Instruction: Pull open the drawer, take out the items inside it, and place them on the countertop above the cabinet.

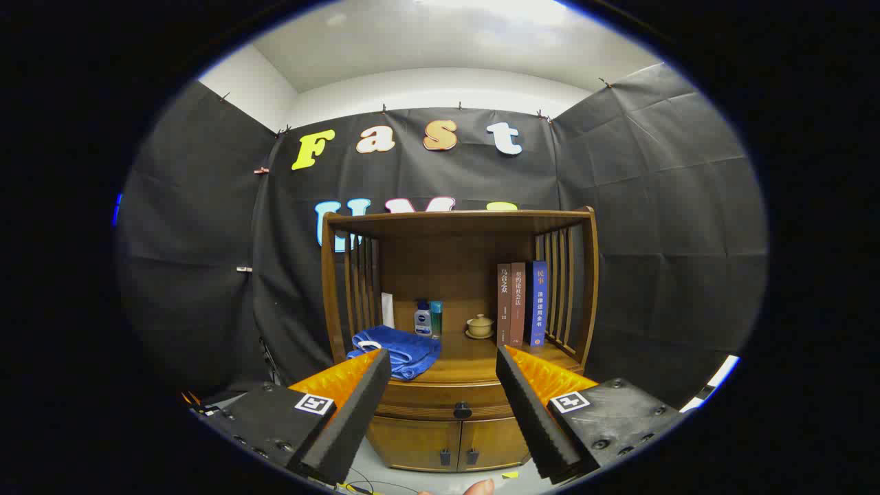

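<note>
1. The gripper sits in the lower middle of the frame with its two fingers spread wide apart and nothing held between them.
2. Between and just beyond the fingertips stands a wooden cabinet, seen head on in the centre of the frame.
3. The drawer lies in the gap between the fingers, low in the centre; it is shut, and its dark knob faces the gripper.
4. Below the drawer, at the bottom centre, are two small cabinet doors with dark handles, both closed.
5. The countertop above the drawer runs across the centre of the frame.
6. A folded blue towel lies on its left part, just beside the left fingertip.
7. Behind the towel, toward the back, stands a small bottle with a teal container touching or just beside it.
8. A lidded tea cup sits on a saucer at centre back.
9. Three upright books stand right of the cup against the slatted side.
10. A fingertip shows at the bottom edge.
</note>
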`<state>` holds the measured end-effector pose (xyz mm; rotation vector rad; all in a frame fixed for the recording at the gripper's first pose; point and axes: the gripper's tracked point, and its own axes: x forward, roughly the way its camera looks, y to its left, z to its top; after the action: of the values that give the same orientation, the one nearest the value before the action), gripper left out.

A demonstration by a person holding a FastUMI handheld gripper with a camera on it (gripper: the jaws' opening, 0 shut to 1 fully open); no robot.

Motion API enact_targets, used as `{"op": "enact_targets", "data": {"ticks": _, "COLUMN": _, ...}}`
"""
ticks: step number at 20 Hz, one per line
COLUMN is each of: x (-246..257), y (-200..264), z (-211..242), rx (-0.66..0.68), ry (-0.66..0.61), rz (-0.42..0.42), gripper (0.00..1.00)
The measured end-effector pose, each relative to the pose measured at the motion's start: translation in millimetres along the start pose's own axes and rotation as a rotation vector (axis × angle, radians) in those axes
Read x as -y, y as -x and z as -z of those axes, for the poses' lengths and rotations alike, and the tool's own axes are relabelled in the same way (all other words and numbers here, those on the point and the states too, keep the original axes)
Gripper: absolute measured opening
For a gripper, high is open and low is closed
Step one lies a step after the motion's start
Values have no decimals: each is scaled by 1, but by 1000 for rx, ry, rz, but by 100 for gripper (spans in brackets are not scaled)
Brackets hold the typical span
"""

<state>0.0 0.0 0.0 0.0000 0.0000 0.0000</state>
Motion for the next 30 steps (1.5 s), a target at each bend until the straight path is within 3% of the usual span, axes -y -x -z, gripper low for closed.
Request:
{"op": "enact_targets", "data": {"ticks": 20, "x": 2, "y": 2, "z": -6, "rx": 9, "ry": -4, "rz": 0, "gripper": 99}}
{"op": "enact_targets", "data": {"ticks": 30, "x": 12, "y": -34, "z": 19, "rx": -9, "ry": 2, "rz": 3, "gripper": 99}}
